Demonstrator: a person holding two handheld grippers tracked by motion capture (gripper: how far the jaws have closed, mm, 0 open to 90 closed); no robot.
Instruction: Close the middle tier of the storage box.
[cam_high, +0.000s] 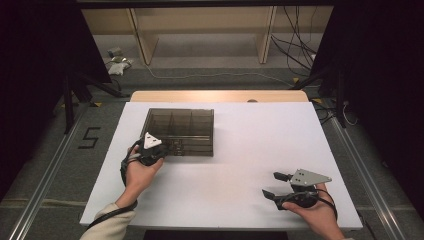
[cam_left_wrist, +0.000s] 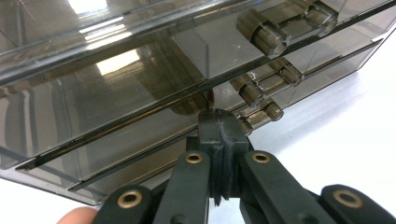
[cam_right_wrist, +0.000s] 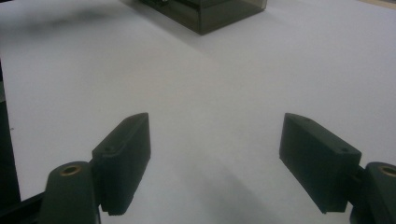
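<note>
Fingers of left gripper (cam_left_wrist: 218, 128) pressed together, nothing between, tips at front latch edge of smoky plastic box (cam_high: 181, 131) on white counter (cam_high: 240, 150). Right gripper (cam_high: 278, 185) spread wide, empty, well apart. Step judged: opening lid. Next: lever latch upward.

I see a white desk (cam_high: 235, 145) with a pale wooden edge showing along its far side, standing on a grey floor (cam_high: 55, 165) between metal rails. Directly on the desk lies one smoky, see-through compartment box (cam_high: 192, 125), flat and closed, left of the middle and nearer the far edge; its inner walls split it into several cells, and from my left gripper view I can make out its hinge barrels along the side that faces me. The right half of the desk top carries nothing but shadows.
</note>
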